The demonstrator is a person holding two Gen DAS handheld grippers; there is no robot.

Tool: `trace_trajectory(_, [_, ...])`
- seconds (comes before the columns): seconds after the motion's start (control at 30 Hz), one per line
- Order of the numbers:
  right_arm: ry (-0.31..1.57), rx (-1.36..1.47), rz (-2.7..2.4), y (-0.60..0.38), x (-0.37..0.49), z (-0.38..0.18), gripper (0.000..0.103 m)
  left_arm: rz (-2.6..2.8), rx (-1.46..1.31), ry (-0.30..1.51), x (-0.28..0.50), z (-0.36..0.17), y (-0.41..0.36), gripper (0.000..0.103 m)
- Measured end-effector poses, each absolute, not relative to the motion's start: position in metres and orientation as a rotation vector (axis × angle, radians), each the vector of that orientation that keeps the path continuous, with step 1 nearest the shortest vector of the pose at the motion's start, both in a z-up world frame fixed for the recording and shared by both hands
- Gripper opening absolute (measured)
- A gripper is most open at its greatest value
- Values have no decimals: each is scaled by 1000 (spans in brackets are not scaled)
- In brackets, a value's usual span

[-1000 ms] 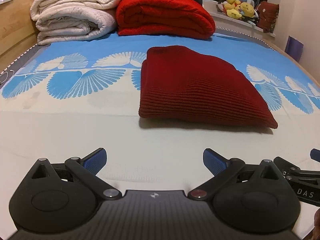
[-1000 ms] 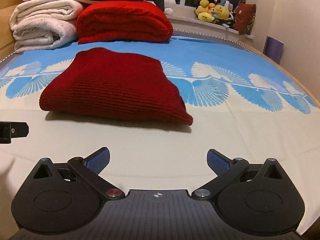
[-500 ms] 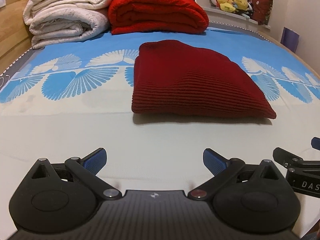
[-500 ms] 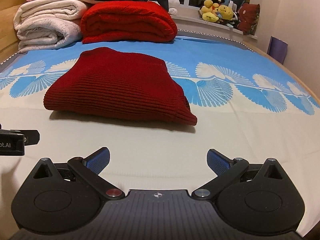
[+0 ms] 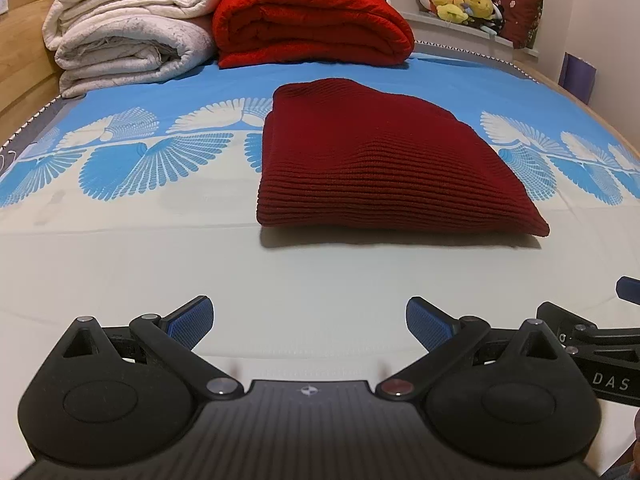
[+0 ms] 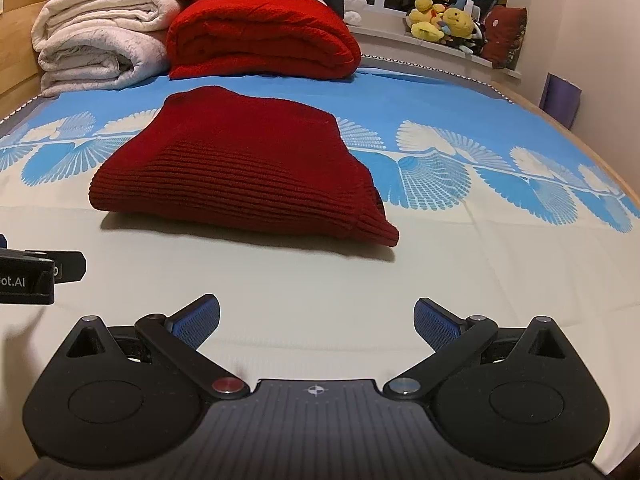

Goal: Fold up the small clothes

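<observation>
A dark red ribbed knit garment [image 5: 384, 164] lies folded into a compact block on the bed sheet [image 5: 160, 264], also seen in the right wrist view as the same folded garment [image 6: 240, 172]. My left gripper [image 5: 310, 322] hovers open over the pale sheet, well short of the garment's near edge, nothing between its blue pads. My right gripper [image 6: 318, 322] is open too, empty, facing the garment's near right corner from a distance. Each gripper's black body shows at the other view's edge.
Folded white blankets [image 5: 128, 28] and a folded bright red blanket [image 5: 312, 20] are stacked at the bed's far end. Plush toys [image 6: 444, 20] sit on the windowsill. A wooden bed frame [image 5: 24, 64] runs along the left; a wall stands at right.
Both grippers stayed open and empty. The views shifted slightly, and the garment sits a little higher and farther in frame than one second ago. The garment itself has not moved.
</observation>
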State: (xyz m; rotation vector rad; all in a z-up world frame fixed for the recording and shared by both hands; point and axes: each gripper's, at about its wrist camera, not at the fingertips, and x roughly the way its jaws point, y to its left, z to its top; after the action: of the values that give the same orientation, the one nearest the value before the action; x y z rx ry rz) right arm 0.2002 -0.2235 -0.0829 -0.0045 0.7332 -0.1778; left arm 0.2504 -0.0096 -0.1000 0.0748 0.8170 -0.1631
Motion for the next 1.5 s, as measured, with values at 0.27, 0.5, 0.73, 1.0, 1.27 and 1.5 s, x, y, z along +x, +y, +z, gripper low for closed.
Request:
trace_trajectory(0.27, [735, 4, -183, -226, 200, -83, 102, -159, 79, 819, 251, -101, -11, 102])
trace_trajectory(0.5, [735, 2, -182, -227, 200, -83, 102, -160, 80, 820, 250, -102, -11, 102])
trace_trajectory(0.73, [734, 3, -180, -226, 200, -83, 102, -159, 81, 820, 250, -102, -11, 102])
trace_trajectory(1.0, [734, 2, -176, -227, 200, -83, 102, -160, 83, 819, 251, -102, -12, 102])
trace_trajectory(1.27, [733, 1, -174, -227, 199, -83, 102, -159, 89, 819, 251, -103, -12, 102])
trace_trajectory(1.5, [734, 1, -173, -227, 199, -83, 102, -160, 93, 820, 250, -103, -14, 102])
